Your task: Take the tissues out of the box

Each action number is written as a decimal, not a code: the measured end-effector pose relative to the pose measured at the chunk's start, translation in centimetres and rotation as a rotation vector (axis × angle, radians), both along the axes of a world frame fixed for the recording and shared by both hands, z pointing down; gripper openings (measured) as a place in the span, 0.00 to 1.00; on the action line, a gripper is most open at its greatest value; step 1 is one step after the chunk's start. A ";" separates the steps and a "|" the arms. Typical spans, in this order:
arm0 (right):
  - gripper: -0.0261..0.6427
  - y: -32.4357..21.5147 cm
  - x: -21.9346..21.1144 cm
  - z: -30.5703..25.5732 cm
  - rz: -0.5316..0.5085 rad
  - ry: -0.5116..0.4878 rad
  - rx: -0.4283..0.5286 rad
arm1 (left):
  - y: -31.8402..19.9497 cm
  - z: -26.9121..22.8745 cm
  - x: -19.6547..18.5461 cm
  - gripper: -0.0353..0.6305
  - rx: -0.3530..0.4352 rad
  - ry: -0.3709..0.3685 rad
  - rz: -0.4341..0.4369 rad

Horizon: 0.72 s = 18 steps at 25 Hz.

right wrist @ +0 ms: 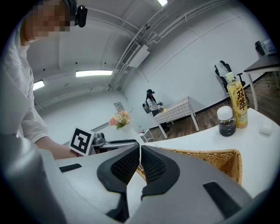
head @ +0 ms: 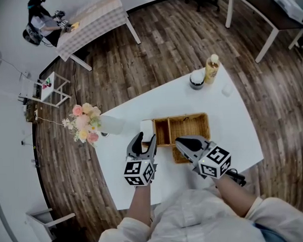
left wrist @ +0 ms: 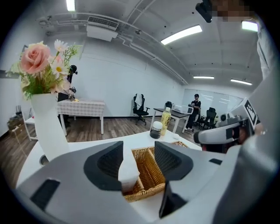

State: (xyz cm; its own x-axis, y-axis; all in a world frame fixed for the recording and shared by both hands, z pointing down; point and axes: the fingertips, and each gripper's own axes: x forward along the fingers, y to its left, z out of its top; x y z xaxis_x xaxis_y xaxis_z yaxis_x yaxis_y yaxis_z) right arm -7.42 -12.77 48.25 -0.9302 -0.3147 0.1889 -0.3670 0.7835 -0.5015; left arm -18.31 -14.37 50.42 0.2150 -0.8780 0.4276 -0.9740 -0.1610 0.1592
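Note:
A wicker basket (head: 188, 115) with two compartments stands in the middle of the white table (head: 233, 125). A white stack of tissues (head: 147, 128) lies just left of the basket. My left gripper (head: 146, 138) is at this stack, open. In the left gripper view the tissues (left wrist: 127, 168) lean on the left pad, with a gap to the right one. My right gripper (head: 179, 141) is at the basket's front edge. In the right gripper view its jaws (right wrist: 140, 157) are shut on a thin white tissue sheet, with the basket (right wrist: 218, 157) beyond.
A white vase of pink flowers (head: 87, 122) stands at the table's left edge, close to my left gripper. A yellow bottle (head: 211, 69), a dark jar (head: 196, 80) and a small white object (head: 227, 89) sit at the far side. Other tables stand across the wooden floor.

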 end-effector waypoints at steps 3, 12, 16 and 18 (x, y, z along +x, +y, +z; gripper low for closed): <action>0.09 -0.2 -0.1 0.1 -0.006 -0.003 -0.004 | -0.4 1.1 -0.3 0.46 -0.043 -0.026 -0.012; 0.09 -0.7 -0.2 0.9 -0.008 0.003 -0.025 | -1.4 4.2 -1.5 0.58 -0.171 -0.074 -0.057; 0.09 -0.9 -0.1 1.2 -0.002 0.006 -0.033 | -1.8 5.1 -1.8 0.58 -0.214 -0.082 -0.063; 0.09 -1.0 -0.1 1.3 -0.005 0.008 -0.036 | -1.9 5.5 -1.9 0.58 -0.236 -0.089 -0.070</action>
State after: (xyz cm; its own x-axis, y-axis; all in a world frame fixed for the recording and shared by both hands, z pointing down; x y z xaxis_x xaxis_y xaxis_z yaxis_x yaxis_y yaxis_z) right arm -7.51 -13.75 49.55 -0.9303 -0.3027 0.2072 -0.3669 0.7670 -0.5265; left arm -20.19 -16.31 55.96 0.1097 -0.7632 0.6368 -0.9933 -0.0611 0.0978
